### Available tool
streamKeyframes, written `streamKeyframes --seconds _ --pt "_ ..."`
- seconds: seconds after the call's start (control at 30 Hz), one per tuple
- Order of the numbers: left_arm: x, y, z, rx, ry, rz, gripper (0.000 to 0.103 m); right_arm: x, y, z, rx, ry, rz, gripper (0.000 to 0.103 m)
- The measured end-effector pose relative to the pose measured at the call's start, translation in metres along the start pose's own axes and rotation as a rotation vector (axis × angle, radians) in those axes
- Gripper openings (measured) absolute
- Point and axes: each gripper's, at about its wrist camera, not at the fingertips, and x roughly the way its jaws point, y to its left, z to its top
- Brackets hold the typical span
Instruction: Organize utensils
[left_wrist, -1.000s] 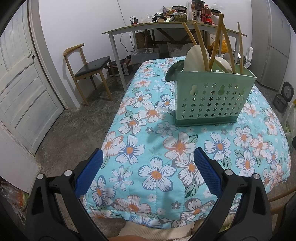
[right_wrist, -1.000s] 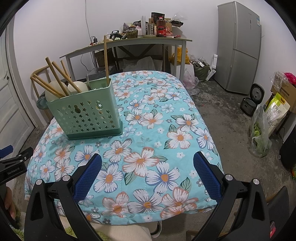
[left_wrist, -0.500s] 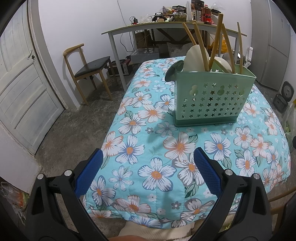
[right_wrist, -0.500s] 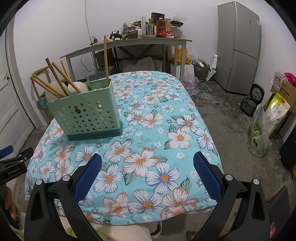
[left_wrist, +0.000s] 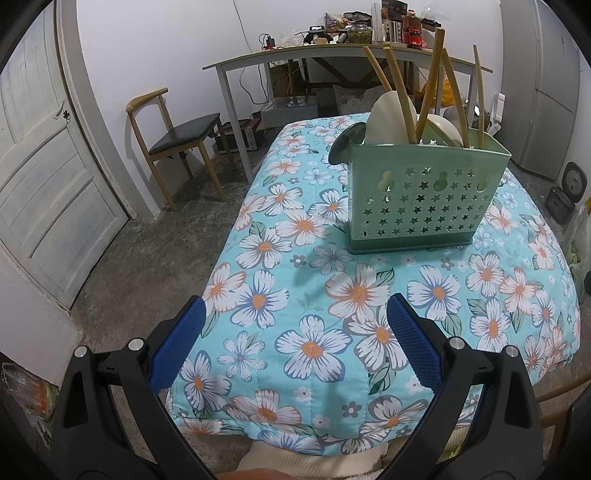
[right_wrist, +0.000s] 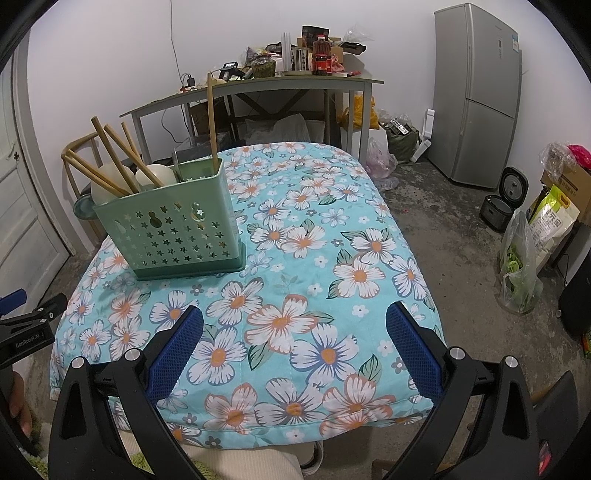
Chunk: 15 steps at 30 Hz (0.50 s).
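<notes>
A green perforated utensil basket (left_wrist: 424, 192) stands on the floral tablecloth (left_wrist: 306, 295); it also shows in the right wrist view (right_wrist: 173, 232). Wooden chopsticks (left_wrist: 428, 88) and pale spoons (left_wrist: 384, 118) stand upright in it, as the right wrist view also shows for the chopsticks (right_wrist: 118, 155). My left gripper (left_wrist: 295, 343) is open and empty above the table's near edge. My right gripper (right_wrist: 293, 347) is open and empty above the near edge, right of the basket. No loose utensils lie on the cloth.
A wooden chair (left_wrist: 173, 136) and a cluttered grey desk (left_wrist: 332, 55) stand behind the table. A white door (left_wrist: 44, 177) is at left. A fridge (right_wrist: 476, 92), rice cooker (right_wrist: 502, 203) and bags (right_wrist: 521, 269) stand at right.
</notes>
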Motion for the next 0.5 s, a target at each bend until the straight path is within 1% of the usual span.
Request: streamKeyframes --seconds 0.5 --pt "-0.0004 0.0016 -0.0006 0.001 0.007 0.0 0.095 0.0 0.0002 0.0003 0.002 0.001 0.001 0.096"
